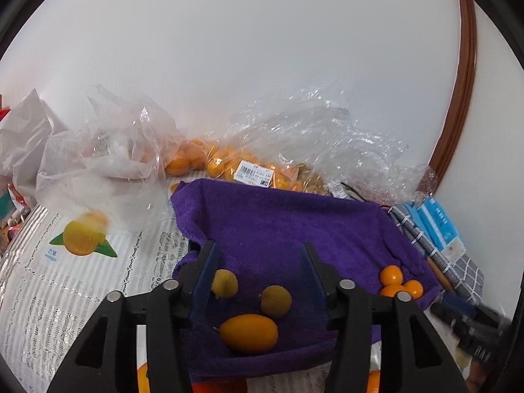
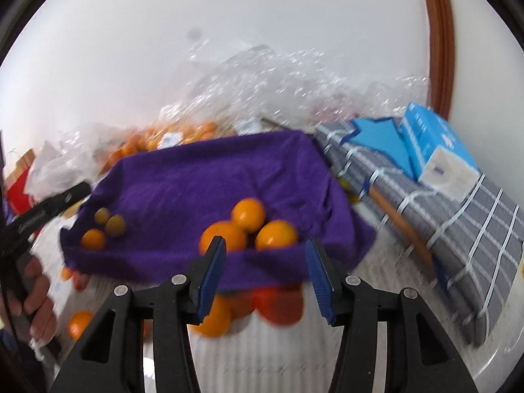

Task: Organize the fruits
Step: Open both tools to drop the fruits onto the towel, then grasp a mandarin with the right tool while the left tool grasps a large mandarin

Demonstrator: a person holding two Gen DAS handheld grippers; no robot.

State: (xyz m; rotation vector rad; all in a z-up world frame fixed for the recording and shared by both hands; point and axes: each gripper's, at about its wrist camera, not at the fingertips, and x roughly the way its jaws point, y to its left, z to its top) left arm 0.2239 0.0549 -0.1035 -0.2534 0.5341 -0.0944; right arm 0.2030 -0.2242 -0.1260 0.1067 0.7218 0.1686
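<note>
Sorting in progress: left hand-held gripper (image 1: 258, 262) and right hand-held gripper (image 2: 265, 249) both hovering spread and empty over purple towel (image 1: 294, 222), yellow fruits (image 1: 249, 332) grouped left, oranges (image 2: 249, 214) right; next calling for fetching bagged fruit (image 1: 216, 163).

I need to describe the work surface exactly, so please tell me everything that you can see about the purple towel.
The purple towel is a thick, fuzzy cloth, like terry, spread over the patterned table cover with soft folds and wavy edges. Two groups of fruit lie on it: three yellowish fruits toward its left end and three oranges toward its right end. Bags of oranges lie behind it. Both grippers hover open near its front edge, not touching it.
</note>
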